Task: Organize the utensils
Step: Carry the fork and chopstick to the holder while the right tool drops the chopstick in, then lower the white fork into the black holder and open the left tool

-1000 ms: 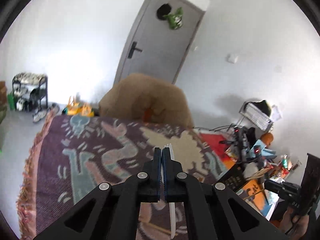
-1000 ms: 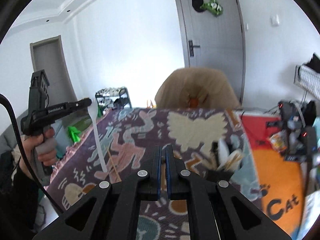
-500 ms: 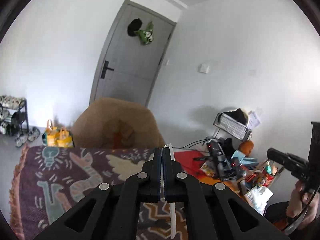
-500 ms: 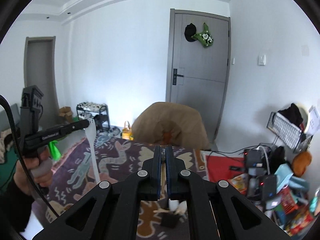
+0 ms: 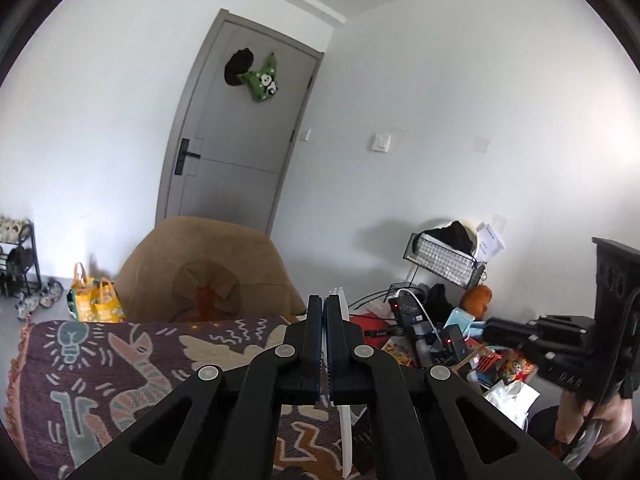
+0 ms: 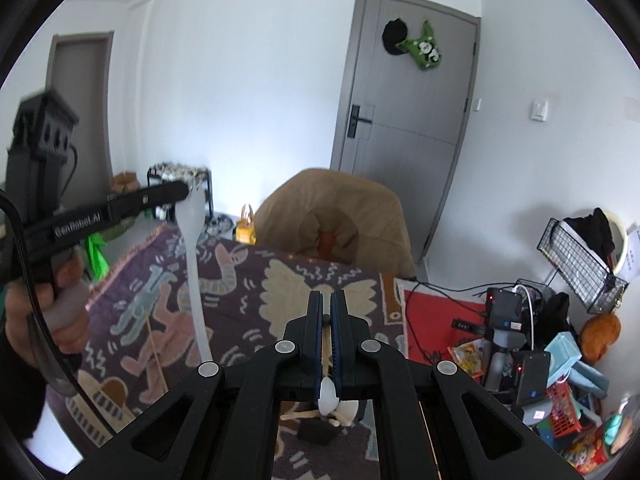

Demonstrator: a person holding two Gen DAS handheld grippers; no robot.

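My left gripper (image 5: 324,304) is shut on a white plastic fork (image 5: 346,436); its tines stick up beside the fingertips and its handle hangs down over the patterned cloth (image 5: 120,360). The right wrist view shows the same left gripper (image 6: 182,192) holding the fork (image 6: 196,276) upright above the cloth (image 6: 248,304). My right gripper (image 6: 327,300) is shut with nothing in it. Just below its fingers stands a dark holder (image 6: 318,432) with white and wooden utensils (image 6: 334,406), partly hidden by the gripper. The right gripper also shows in the left wrist view (image 5: 496,330).
A thin wooden stick (image 6: 156,352) lies on the cloth at the left. A brown cushioned chair (image 6: 340,220) stands behind the table. Clutter of electronics, boxes and a wire basket (image 6: 576,264) fills the right side. A grey door (image 6: 408,112) is behind.
Both grippers have tilted up and back, so more wall and door show. The left gripper still holds the fork. The utensil holder now sits directly under my right fingers.
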